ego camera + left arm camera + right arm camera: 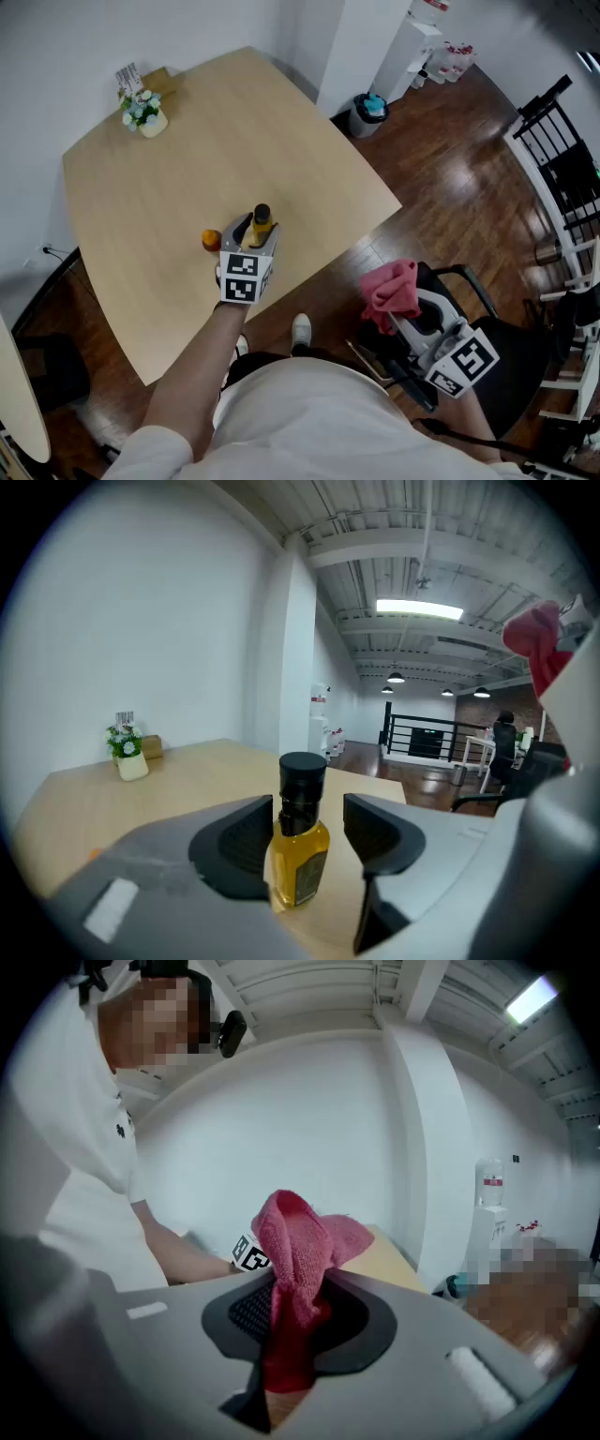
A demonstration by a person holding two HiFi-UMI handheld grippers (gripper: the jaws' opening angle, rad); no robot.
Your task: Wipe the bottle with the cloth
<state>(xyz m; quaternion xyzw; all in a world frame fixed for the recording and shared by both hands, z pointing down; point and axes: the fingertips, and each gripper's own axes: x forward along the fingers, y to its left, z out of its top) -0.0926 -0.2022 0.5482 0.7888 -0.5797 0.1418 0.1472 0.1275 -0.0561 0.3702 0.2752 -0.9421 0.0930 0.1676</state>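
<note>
A small bottle (261, 223) of yellow liquid with a black cap stands upright on the light wooden table (169, 178). My left gripper (254, 232) is open, one jaw on each side of the bottle (300, 850); in the left gripper view (307, 829) a gap shows on the bottle's right side. My right gripper (405, 311) hangs off the table's near right edge, above a chair, and is shut on a pink cloth (389, 289). In the right gripper view (295, 1312) the cloth (302, 1239) bunches up out of the jaws.
A small orange object (211, 239) lies just left of the bottle. A little flower pot (143, 114) stands at the table's far left corner. A black chair (487, 347) is below the right gripper. A bin (367, 112) and black railing (562, 169) stand beyond the table.
</note>
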